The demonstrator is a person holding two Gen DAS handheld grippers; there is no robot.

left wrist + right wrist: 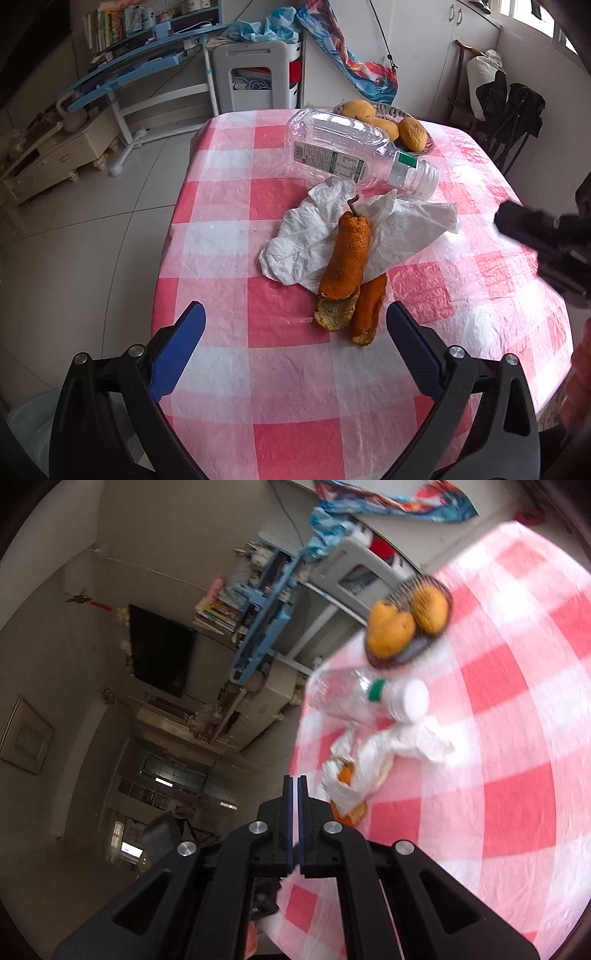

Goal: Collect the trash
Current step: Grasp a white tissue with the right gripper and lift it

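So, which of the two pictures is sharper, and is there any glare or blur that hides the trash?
Left wrist view: sharp; the orange peel, tissue and bottle read clearly, with a bright glare patch on the tablecloth and curved fisheye edges. Right wrist view: tilted and motion-blurred; the bottle and tissue are smeared, and the room behind is dim.

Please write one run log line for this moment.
left gripper: open, before orange peel | right gripper: shut, empty | bottle, tissue: on table
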